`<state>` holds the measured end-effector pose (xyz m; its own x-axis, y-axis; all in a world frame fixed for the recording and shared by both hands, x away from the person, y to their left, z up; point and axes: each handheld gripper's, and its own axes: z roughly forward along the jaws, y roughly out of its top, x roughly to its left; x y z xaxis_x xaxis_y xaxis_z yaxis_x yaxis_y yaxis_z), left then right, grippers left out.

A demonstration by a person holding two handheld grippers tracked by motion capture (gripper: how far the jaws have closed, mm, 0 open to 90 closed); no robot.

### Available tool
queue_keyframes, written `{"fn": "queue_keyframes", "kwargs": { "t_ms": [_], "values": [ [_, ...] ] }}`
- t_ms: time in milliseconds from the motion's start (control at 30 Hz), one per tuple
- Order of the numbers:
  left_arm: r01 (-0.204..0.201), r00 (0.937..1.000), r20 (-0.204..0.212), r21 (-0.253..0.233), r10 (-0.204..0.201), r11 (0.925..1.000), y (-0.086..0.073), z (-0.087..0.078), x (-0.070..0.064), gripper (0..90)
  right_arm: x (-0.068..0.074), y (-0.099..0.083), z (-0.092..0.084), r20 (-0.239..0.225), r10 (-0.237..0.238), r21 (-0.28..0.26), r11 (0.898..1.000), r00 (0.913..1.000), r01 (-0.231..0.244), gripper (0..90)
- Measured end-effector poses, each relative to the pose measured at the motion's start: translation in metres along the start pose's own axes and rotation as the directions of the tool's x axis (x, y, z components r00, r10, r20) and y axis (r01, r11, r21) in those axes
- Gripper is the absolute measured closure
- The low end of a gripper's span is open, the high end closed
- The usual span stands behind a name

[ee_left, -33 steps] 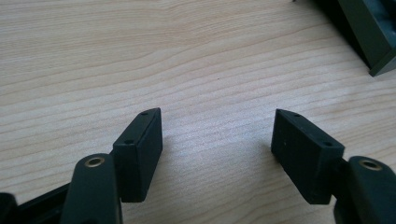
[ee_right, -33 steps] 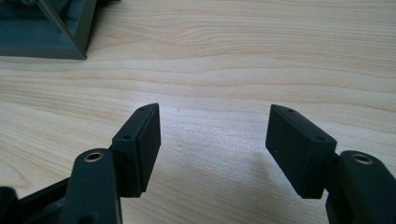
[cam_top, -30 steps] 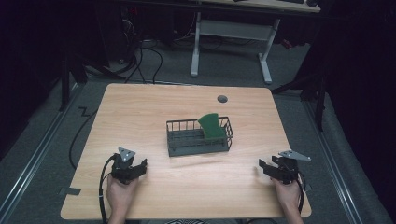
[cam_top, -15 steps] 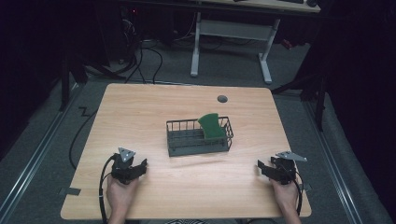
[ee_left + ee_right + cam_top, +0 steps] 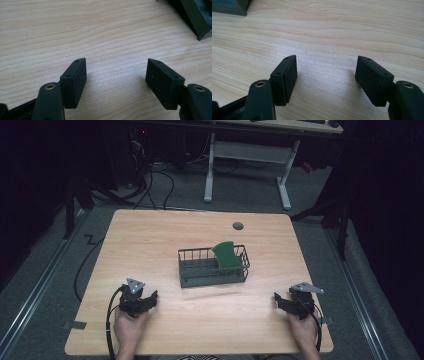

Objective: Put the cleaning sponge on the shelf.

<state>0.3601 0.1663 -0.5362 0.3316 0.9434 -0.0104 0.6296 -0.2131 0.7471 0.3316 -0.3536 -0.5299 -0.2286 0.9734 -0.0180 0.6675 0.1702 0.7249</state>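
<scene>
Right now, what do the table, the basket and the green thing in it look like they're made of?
Table: pale wood or wood-look laminate, matte, with visible grain. Basket: dark wire rack, probably coated metal, with thin bars and a solid base. Green thing: likely a sponge or soft plastic; too small to tell.

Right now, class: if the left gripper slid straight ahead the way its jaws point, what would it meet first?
Probably bare table. The left gripper is open, and the dark rack lies off to the right of its line. Depth is unclear; it might just clip the rack's corner.
</scene>
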Motion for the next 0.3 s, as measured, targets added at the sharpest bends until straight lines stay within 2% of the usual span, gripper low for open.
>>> {"fn": "queue_keyframes", "kwargs": {
  "t_ms": [300],
  "values": [
    [0.0,1.0,0.0,0.0,0.0,1.0,0.0,0.0,0.0,33.6,0.0003,0.0,0.0,-0.001,-0.002,0.0,1.0,1.0,0.002,34.3]
  ]
}}
